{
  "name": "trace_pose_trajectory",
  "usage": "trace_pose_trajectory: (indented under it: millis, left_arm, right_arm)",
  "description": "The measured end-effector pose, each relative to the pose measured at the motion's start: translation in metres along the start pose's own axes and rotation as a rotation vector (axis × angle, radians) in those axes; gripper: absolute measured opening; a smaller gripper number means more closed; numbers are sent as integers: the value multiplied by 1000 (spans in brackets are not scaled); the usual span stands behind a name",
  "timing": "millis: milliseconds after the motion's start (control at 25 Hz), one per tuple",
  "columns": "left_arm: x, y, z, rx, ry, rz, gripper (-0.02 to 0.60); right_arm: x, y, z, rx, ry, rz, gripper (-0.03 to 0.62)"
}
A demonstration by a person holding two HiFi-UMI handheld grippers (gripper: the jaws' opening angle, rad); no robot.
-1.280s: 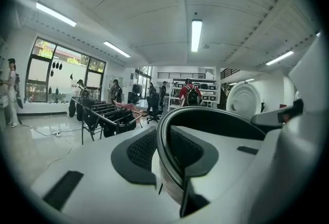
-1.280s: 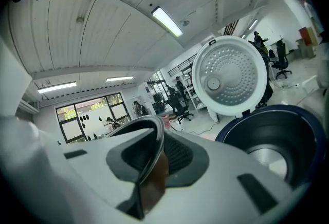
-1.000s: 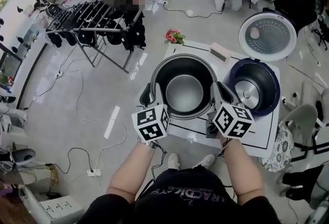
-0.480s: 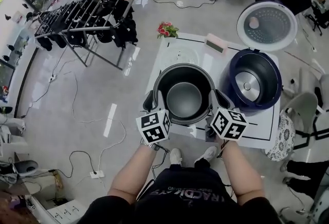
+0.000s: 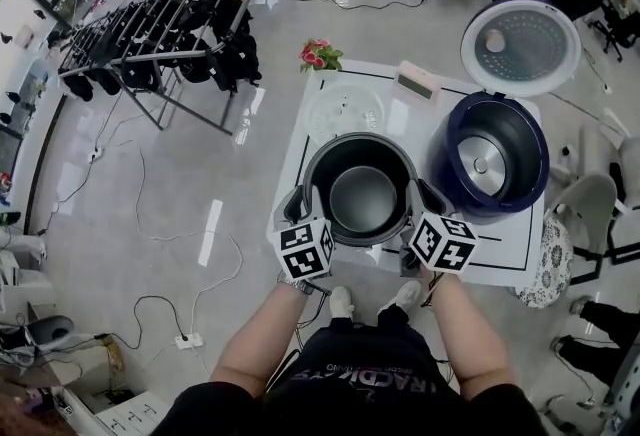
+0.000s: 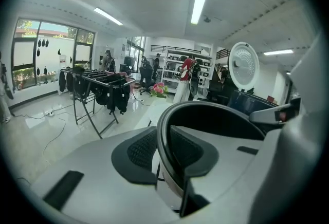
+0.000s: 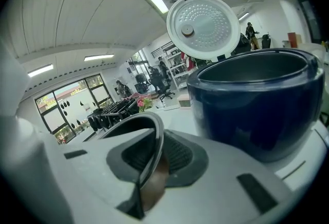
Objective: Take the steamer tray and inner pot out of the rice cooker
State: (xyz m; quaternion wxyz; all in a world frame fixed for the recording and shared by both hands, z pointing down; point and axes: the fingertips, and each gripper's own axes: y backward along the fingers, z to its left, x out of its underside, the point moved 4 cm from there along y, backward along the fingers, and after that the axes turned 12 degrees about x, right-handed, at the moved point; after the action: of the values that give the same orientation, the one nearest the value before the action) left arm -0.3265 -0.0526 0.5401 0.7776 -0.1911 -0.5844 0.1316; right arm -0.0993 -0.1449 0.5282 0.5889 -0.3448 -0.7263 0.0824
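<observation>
Pot point(image 5: 361, 200) out of the cooker point(image 5: 490, 160), held by us over the table's point(image 5: 503, 257) near edge; left gripper point(image 5: 297, 206) pinches its left rim, right gripper point(image 5: 428, 199) its right rim, one jaw inside, one outside; tray point(image 5: 343, 111) lies near the far left corner; cooker stands at the right edge, lid point(image 5: 520, 46) raised.

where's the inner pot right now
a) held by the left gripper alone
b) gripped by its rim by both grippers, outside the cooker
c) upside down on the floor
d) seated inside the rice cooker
b: the inner pot has its rim pinched by the left gripper on one side and the right gripper on the other, beside the open rice cooker.
</observation>
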Motion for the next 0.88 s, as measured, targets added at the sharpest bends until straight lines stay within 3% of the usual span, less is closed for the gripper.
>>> trace_pose_trajectory:
  millis: [880]
  left_arm:
    - [7,-16,-2,64,-9,18,85]
  right_arm:
    - [13,-22,-17,9,11,51,57]
